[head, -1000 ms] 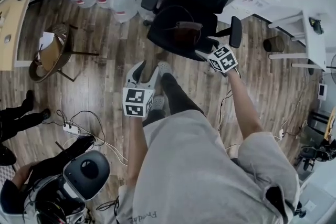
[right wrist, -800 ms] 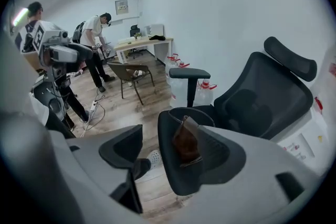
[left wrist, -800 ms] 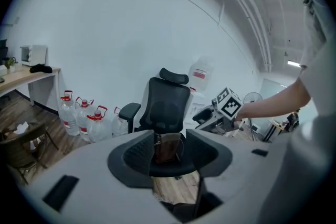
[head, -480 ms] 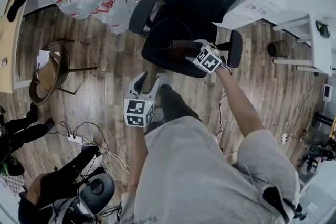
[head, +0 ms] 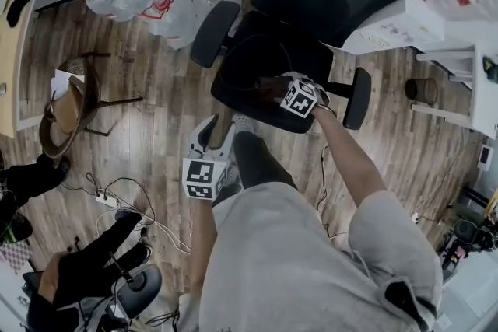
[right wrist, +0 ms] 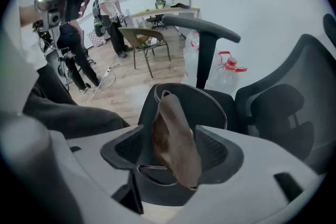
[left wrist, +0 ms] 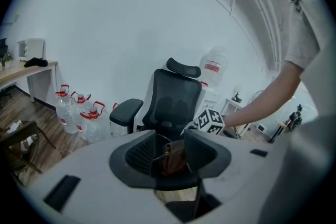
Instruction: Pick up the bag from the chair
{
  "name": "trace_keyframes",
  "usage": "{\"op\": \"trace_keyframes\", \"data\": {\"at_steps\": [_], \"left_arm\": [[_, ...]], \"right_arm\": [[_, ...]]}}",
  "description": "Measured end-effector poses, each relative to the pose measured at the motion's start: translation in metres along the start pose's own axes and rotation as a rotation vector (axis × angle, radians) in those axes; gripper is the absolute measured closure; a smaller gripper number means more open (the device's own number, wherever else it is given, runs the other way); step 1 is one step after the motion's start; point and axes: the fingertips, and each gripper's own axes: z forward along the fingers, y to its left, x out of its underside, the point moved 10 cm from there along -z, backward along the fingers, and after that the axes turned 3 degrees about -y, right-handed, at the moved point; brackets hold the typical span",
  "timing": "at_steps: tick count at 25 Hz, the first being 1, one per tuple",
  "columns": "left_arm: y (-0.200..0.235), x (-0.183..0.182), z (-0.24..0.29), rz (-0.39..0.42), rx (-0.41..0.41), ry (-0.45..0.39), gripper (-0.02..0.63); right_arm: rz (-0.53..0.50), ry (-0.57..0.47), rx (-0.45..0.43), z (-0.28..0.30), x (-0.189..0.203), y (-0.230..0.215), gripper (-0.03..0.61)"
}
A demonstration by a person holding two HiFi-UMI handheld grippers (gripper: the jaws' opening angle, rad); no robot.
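Bag (right wrist: pixel 170 134) on the chair (right wrist: pixel 212 105) stands between the right claw's (right wrist: pixel 173 145) spread jaws; a shallow pinch could let it slip.

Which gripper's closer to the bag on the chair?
Right. The right gripper is over the chair seat with the bag between its parted jaws; the left gripper is short of the chair, over the floor, empty.
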Motion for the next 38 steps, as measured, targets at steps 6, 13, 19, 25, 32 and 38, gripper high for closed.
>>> {"op": "trace_keyframes", "data": {"at_steps": [6,13,19,25,32,38], "left_arm": [[0.021,0.013,0.014,-0.039,-0.068,0.007,0.457],[0.047,0.017,0.017,-0.102,-0.136,-0.003,0.462],[0.049,0.017,0.016,-0.094,-0.132,0.004,0.465],[0.044,0.013,0.005,-0.08,-0.11,-0.008,0.466],[0.038,0.013,-0.014,-0.05,-0.063,-0.035,0.468],[0.028,0.003,-0.033,-0.021,-0.025,-0.062,0.469]], "right_arm": [[-0.147,0.099,-0.055,0.038,0.012,-0.022,0.297],[-0.162,0.161,-0.138,0.064,0.014,-0.039,0.327],[-0.158,0.166,-0.146,0.068,0.013,-0.032,0.476],[-0.121,0.16,-0.109,0.053,0.018,-0.01,0.505],[-0.1,0.132,-0.027,0.016,0.006,0.002,0.506],[-0.116,0.128,0.011,-0.033,-0.013,0.016,0.506]]}}
